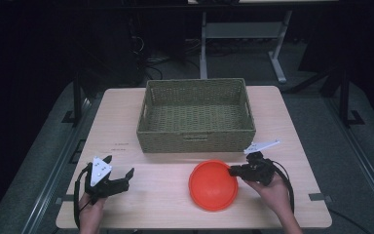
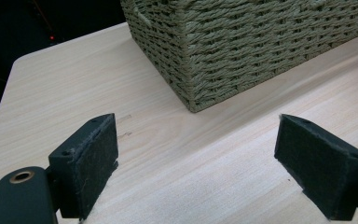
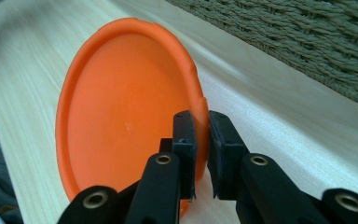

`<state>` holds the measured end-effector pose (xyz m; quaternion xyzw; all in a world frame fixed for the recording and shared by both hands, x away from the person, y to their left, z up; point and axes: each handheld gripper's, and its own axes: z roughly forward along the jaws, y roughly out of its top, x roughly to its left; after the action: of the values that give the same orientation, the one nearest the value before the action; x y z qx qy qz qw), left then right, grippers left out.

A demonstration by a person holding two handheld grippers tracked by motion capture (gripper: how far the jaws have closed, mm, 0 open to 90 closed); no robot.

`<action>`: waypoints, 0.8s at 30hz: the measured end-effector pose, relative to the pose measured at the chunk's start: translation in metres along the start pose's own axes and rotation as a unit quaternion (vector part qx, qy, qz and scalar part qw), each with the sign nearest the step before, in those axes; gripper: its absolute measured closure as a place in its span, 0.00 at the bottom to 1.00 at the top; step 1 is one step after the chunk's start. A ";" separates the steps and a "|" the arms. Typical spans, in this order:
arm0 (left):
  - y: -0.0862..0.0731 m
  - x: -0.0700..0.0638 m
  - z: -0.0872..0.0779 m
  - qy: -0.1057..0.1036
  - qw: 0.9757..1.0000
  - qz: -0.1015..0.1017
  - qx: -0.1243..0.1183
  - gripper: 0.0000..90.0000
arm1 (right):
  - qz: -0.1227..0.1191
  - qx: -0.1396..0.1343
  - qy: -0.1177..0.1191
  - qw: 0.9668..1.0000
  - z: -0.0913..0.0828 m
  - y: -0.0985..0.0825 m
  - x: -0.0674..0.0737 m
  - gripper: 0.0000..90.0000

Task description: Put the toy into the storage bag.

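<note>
Right gripper view: your right gripper pinches the round orange plastic plate at its rim, your left gripper gapes idle; next, probably, lift toward the woven green basket.

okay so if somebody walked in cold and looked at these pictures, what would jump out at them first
The bright orange plate near the table's front edge stands out most, its rim pinched by the right gripper. Behind it, mid-table, sits a large woven basket with nothing visible inside. The left gripper hangs open at the front left, holding nothing.
</note>
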<state>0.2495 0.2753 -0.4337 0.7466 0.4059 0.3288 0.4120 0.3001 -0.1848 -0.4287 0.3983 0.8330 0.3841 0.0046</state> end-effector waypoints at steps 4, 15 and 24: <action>0.000 0.000 0.000 0.000 1.000 0.001 -0.001 0.14 | -0.006 0.011 -0.015 1.000 -0.002 0.007 0.007 0.91; 0.000 0.002 -0.001 0.002 1.000 -0.002 -0.003 0.14 | -0.031 0.010 -0.006 0.999 -0.018 0.026 0.024 0.91; 0.000 0.001 -0.001 0.002 1.000 -0.001 -0.004 0.14 | -0.043 -0.004 -0.004 0.999 -0.037 0.042 0.029 0.91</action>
<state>0.2492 0.2766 -0.4333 0.7439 0.4062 0.3318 0.4143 0.2961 -0.1724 -0.3673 0.3637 0.8476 0.3855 0.0264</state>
